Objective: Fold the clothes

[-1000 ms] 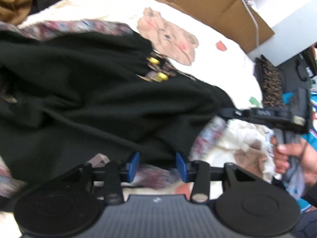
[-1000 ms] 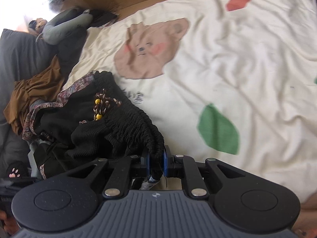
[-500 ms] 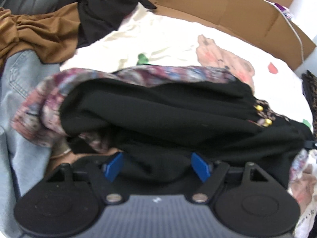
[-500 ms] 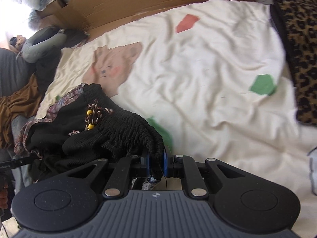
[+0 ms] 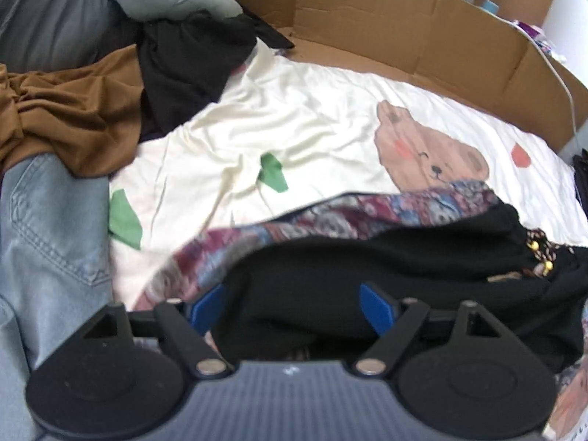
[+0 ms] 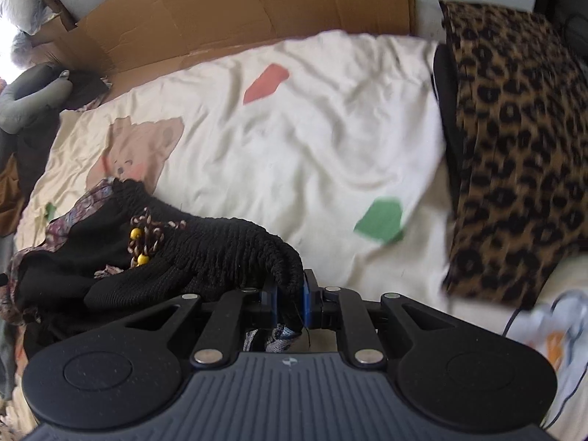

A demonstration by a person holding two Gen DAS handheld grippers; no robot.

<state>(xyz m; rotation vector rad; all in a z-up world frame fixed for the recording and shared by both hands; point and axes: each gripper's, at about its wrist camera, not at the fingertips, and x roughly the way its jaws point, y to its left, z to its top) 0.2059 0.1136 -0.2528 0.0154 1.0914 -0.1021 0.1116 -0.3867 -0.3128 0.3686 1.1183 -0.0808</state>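
A black garment (image 5: 330,275) with a paisley lining (image 5: 367,217) and a beaded tie (image 6: 141,242) lies bunched on the cream bear-print sheet (image 5: 294,121). My left gripper (image 5: 290,305) hangs over its near edge. Its jaws are opening wide, and the black cloth lies loosely between the blue pads without being pinched. In the right wrist view, my right gripper (image 6: 288,294) is shut on the ribbed black waistband (image 6: 235,242) of the garment, which trails away to the left.
Light blue jeans (image 5: 47,239), a brown garment (image 5: 73,110) and dark clothes (image 5: 183,55) are piled at the left of the sheet. A leopard-print piece (image 6: 514,147) lies on the right. A cardboard wall (image 5: 367,18) stands along the far side.
The left jaws have spread apart and let the black cloth go. Both views have swung, the left towards the clothes pile and the right towards the leopard-print piece. The right grip is unchanged.
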